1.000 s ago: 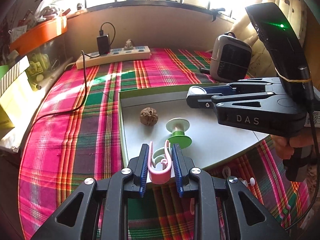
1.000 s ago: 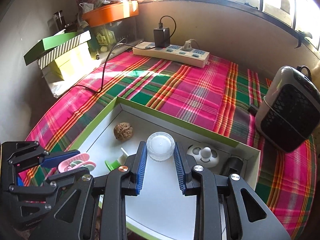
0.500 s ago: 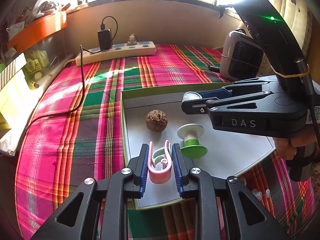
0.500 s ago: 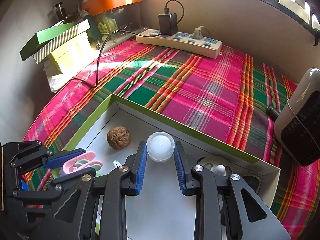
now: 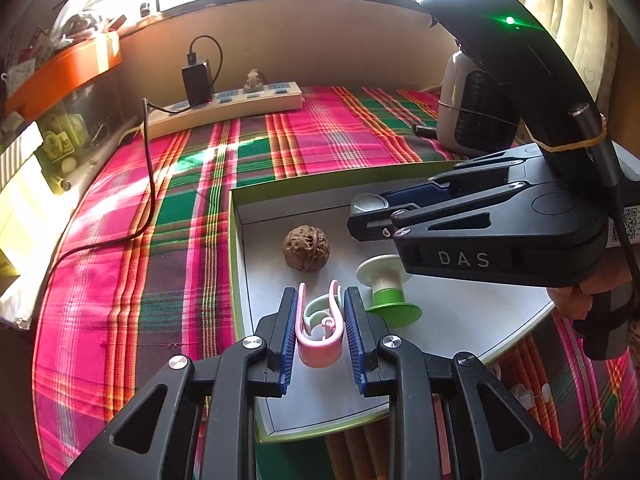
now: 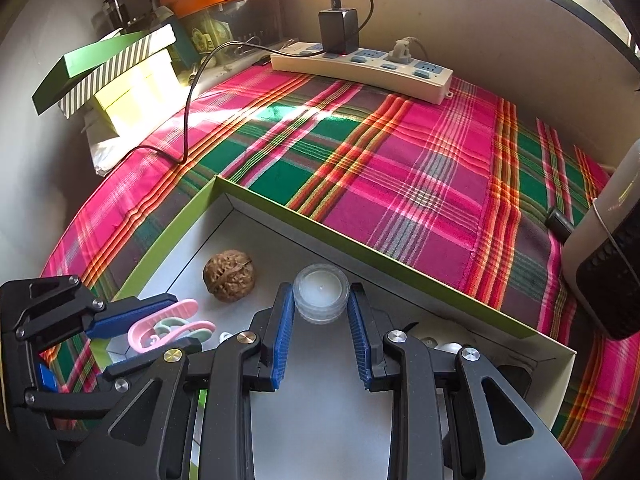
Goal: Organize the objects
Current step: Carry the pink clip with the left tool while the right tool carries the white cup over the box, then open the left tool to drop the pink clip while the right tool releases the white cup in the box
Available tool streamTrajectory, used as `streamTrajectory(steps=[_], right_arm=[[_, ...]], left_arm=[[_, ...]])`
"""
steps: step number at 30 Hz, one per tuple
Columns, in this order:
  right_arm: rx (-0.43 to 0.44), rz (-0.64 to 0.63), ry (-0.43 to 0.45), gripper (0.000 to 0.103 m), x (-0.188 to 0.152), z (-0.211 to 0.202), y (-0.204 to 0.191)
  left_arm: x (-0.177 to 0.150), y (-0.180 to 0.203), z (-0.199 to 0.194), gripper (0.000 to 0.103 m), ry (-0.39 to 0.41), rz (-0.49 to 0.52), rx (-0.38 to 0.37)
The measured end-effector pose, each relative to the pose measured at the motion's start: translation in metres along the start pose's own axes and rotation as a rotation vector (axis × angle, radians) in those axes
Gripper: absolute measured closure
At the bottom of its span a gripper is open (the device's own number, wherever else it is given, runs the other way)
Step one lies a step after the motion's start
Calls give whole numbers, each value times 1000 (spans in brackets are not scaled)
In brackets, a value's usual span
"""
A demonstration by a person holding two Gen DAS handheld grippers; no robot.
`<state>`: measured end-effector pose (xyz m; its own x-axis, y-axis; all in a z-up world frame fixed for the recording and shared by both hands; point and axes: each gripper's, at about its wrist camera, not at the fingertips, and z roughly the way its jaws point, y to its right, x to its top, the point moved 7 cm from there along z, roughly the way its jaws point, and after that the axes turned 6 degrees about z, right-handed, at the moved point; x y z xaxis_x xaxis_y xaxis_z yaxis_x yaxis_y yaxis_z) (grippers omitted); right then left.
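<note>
My left gripper (image 5: pixel 320 312) is shut on a pink and pale green clip (image 5: pixel 320 332) and holds it over the near left part of the green-rimmed white box (image 5: pixel 240 248). My right gripper (image 6: pixel 320 304) is shut on a small clear round jar (image 6: pixel 321 292) over the box's middle; it also shows in the left wrist view (image 5: pixel 372 204). A walnut (image 5: pixel 306 248) lies in the box near its left wall. A green and white spool (image 5: pixel 388 292) stands beside the clip.
The box sits on a plaid cloth (image 6: pixel 400 168). A power strip (image 6: pixel 360 68) with a charger and cable lies at the back. A grey heater (image 5: pixel 476 120) stands right. Stacked boxes (image 6: pixel 120 76) are at the left. Small white items (image 6: pixel 448 346) lie in the box's right part.
Both grippers have moved forward and lower over the box, still holding their objects. The walnut and spool appear closer; they have not moved.
</note>
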<state>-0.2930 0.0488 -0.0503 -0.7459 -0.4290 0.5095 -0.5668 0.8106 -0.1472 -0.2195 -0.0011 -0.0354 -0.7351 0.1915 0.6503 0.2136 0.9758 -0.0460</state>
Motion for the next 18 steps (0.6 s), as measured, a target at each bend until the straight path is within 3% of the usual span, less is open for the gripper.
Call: streamTrajectory(steps=[18], right_arm=[[1,5,-7,74,1,3,0]], left_arm=[[-2,3,7,81,-24,19,2]])
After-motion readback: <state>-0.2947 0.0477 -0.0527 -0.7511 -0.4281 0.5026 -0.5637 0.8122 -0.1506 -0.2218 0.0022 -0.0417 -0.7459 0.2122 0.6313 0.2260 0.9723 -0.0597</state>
